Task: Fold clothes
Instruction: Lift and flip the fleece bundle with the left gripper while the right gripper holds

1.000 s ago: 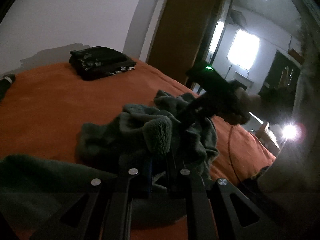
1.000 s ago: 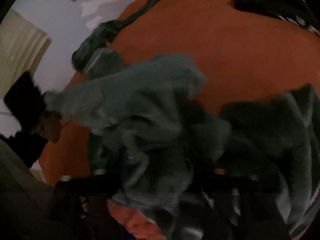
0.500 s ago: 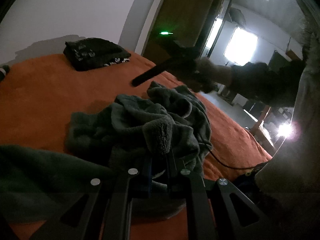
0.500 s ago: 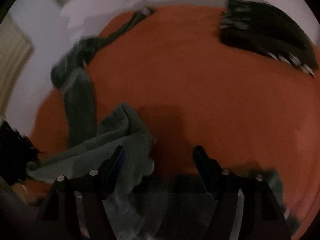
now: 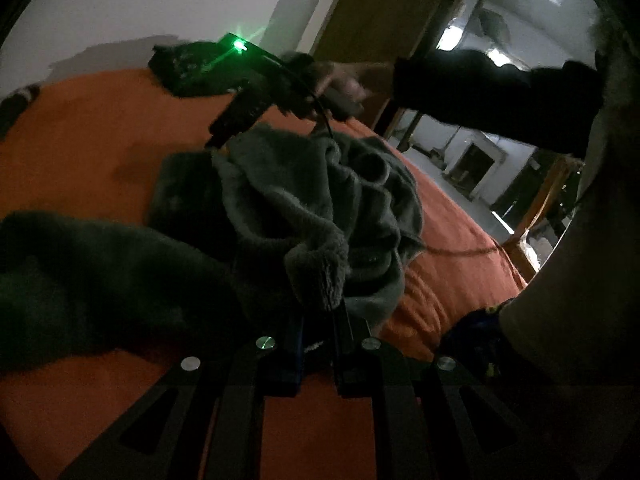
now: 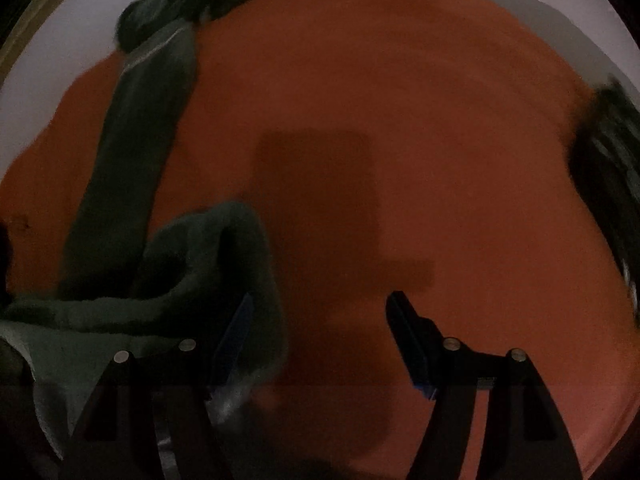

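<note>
A fuzzy grey-green garment (image 5: pixel 312 200) lies crumpled on the orange bedcover (image 5: pixel 80 140). My left gripper (image 5: pixel 318 304) is shut on a bunched fold of it near the bottom of the left wrist view. My right gripper (image 6: pixel 320 308) stands open, pointing steeply down over bare bedcover (image 6: pixel 440 140), nothing between its jaws. The garment's edge (image 6: pixel 208 256) lies beside its left finger, and a long sleeve or leg (image 6: pixel 132 140) stretches away to the upper left. In the left wrist view the right gripper (image 5: pixel 216 136) hangs above the garment's far side, held by a hand (image 5: pixel 340 80).
A folded dark garment (image 5: pixel 180 68) sits at the bed's far side, also at the right edge (image 6: pixel 604 176). A cable (image 5: pixel 460 248) trails over the bed's right side. Beyond stand a wooden door (image 5: pixel 384 12) and a bright room.
The right gripper has swung off the crumpled pile and rolled, now over bare bedcover at the garment's far edge. My left gripper has sunk slightly, still gripping the fold.
</note>
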`<state>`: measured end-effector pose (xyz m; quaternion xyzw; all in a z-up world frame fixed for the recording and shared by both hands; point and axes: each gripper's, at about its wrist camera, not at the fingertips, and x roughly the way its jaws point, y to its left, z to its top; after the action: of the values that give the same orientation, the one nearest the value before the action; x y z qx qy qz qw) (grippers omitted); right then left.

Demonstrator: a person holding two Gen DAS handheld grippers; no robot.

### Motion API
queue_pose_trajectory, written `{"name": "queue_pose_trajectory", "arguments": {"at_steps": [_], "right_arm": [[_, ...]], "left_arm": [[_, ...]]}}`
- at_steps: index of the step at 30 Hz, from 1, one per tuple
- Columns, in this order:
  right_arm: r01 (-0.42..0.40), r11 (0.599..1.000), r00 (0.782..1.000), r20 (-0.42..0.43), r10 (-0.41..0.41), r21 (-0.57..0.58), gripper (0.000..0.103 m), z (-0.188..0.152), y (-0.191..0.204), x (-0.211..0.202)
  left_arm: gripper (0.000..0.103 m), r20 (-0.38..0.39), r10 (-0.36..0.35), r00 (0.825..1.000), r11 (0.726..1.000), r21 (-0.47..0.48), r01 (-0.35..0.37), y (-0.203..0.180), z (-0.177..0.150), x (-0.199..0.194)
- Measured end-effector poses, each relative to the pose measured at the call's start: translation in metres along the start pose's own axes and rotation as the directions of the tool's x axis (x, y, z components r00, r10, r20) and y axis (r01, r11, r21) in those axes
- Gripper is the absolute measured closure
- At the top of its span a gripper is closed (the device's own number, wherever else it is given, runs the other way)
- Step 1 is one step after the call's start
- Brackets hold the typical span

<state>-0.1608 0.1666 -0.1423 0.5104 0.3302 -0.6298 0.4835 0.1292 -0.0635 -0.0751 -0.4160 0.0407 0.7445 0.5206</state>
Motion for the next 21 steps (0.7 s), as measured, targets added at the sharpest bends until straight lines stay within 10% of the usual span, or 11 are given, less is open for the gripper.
{"name": "queue_pose_trajectory", "arguments": {"at_steps": [5, 17, 19, 21], "right_arm": [[0.054, 0.978, 0.998, -0.029, -0.061, -0.2, 0.034, 0.035, 0.032, 0.026], [0.01, 0.959, 0.996, -0.083, -0.035, -0.284, 0.035, 0.067, 0.051, 0.062], [0.014, 0.954, 0.996, -0.078, -0.039, -0.298, 0.07, 0.068, 0.055, 0.063], [0.023, 0.948, 0.996, -0.07, -0.047, -0.317, 0.08, 0.067, 0.061, 0.062]], "left_arm": [[0.091, -0.006, 0.001, 1.0, 1.0, -0.005, -0.001, 0.001, -0.003, 0.001], [0.091, -0.037, 0.021, 0.999, 0.999, -0.03, -0.022, 0.009, -0.011, 0.0], [0.086, -0.056, 0.016, 0.998, 0.997, -0.068, -0.02, 0.016, -0.012, 0.0], [0.066, -0.086, -0.009, 0.996, 0.992, -0.129, -0.002, 0.027, -0.013, 0.0]]}}
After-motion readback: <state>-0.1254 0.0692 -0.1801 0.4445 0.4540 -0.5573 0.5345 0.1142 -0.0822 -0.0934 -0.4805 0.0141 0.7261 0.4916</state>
